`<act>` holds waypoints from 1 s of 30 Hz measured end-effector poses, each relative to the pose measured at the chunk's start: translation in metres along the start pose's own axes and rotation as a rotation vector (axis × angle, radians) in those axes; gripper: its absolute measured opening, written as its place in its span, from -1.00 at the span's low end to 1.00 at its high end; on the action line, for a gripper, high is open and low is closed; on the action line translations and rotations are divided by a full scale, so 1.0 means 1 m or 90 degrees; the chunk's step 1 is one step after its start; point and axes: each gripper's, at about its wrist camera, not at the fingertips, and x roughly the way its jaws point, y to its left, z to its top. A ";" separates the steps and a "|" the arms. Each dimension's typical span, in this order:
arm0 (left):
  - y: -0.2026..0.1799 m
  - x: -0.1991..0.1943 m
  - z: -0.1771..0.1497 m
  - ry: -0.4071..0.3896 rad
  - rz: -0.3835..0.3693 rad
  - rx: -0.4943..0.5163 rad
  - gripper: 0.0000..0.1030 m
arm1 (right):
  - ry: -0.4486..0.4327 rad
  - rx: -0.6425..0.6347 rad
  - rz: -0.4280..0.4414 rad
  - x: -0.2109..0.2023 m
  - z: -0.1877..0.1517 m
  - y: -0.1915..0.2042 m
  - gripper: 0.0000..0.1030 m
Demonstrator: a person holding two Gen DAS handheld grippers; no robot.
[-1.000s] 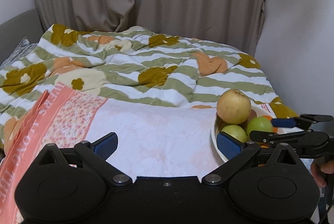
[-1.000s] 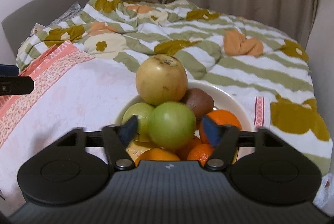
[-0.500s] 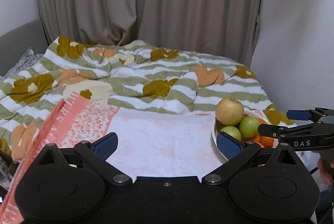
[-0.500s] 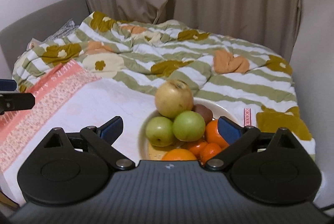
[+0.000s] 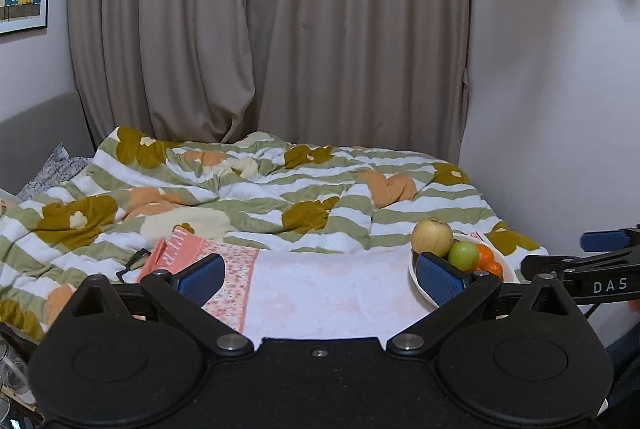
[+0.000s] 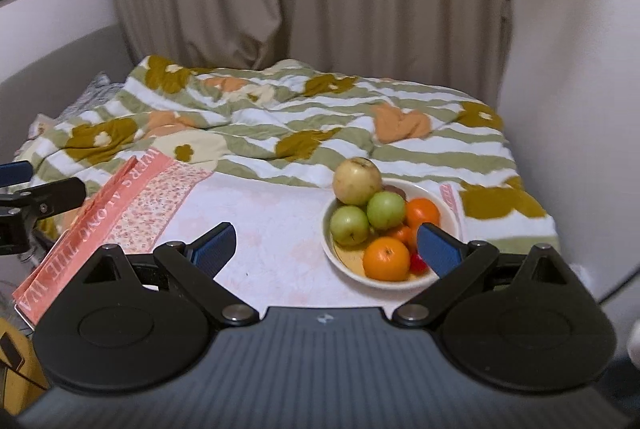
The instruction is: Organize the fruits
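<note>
white fruit bowl (image 6: pixel 451 213) sits btwn right gripper's (image 6: pixel 326 243) wide-apart jaws.

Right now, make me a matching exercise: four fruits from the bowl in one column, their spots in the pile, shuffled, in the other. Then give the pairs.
As the right wrist view shows the bowl:

Things
1. yellowish apple
2. big orange
3. small red fruit
4. brown fruit

Places
A. mostly hidden behind the top of the pile
B. at the bowl's near rim, front of the pile
C. top of the pile, far side
D. tucked low, just right of the big orange

Pairs: 1-C, 2-B, 3-D, 4-A
</note>
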 end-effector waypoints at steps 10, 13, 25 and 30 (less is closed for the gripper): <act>0.012 -0.019 -0.021 0.026 -0.002 0.029 1.00 | 0.038 0.041 -0.055 -0.024 -0.032 0.019 1.00; 0.011 -0.021 -0.025 0.032 -0.001 0.031 1.00 | 0.041 0.044 -0.060 -0.027 -0.036 0.022 1.00; 0.012 -0.023 -0.028 0.035 0.005 0.039 1.00 | 0.048 0.051 -0.066 -0.028 -0.042 0.024 1.00; 0.011 -0.024 -0.029 0.037 0.008 0.037 1.00 | 0.052 0.051 -0.069 -0.031 -0.044 0.024 1.00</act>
